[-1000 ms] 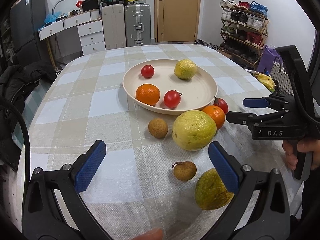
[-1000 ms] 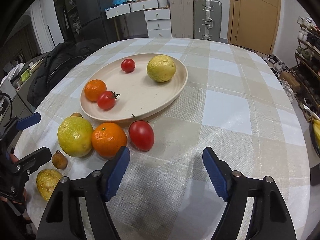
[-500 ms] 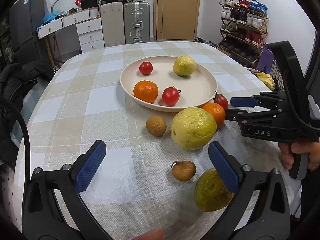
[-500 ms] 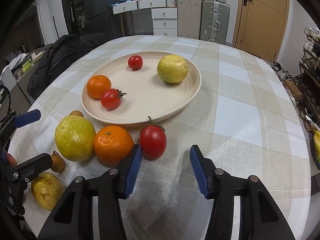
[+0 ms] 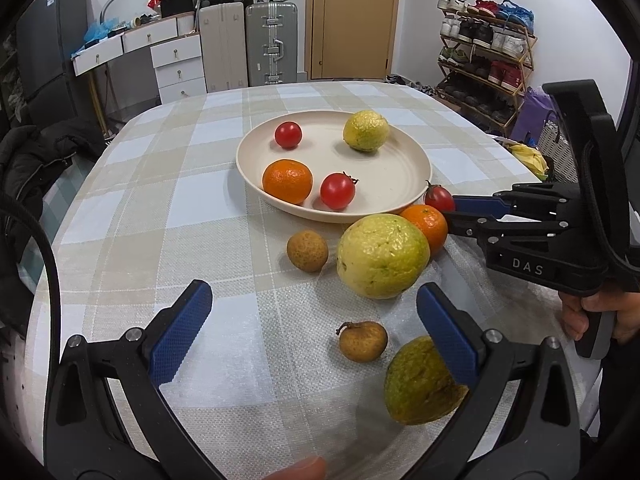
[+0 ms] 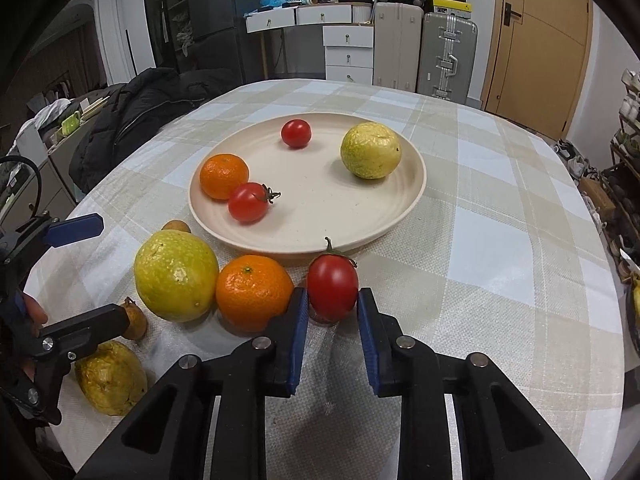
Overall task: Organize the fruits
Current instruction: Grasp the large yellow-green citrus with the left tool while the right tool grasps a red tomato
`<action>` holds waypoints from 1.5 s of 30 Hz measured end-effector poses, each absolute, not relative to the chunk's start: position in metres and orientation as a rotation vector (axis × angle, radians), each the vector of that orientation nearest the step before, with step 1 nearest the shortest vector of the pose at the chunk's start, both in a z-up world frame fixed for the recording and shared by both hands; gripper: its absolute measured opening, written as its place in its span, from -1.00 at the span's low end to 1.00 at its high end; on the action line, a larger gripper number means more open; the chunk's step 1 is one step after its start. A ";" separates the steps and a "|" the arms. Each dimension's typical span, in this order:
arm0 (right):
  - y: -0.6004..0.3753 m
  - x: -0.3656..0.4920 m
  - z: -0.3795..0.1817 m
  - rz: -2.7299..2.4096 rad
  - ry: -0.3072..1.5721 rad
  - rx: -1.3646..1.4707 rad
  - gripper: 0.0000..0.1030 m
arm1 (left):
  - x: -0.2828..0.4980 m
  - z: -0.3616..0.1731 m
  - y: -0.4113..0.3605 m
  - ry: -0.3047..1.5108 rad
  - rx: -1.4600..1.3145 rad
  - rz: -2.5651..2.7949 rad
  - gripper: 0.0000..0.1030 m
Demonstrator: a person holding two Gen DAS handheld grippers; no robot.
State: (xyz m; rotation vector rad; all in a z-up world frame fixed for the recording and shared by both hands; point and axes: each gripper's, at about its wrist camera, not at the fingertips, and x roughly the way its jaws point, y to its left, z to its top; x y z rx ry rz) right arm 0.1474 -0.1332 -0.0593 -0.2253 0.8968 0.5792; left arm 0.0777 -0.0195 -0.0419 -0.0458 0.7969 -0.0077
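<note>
Right hand-held gripper pinching a tomato on the counter

The tomato sits just outside the plate, beside an orange, the blue pads squeezed against both its sides. The left hand-held gripper hangs wide apart and empty, above the small brown fruit.

red tomato w/ green stem, on cloth just beside plate, pinched.
</note>
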 end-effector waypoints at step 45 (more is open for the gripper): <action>-0.146 0.143 -0.065 0.591 0.929 -0.255 -0.48 | 0.110 -0.051 -0.053 0.842 -0.002 -0.147 0.09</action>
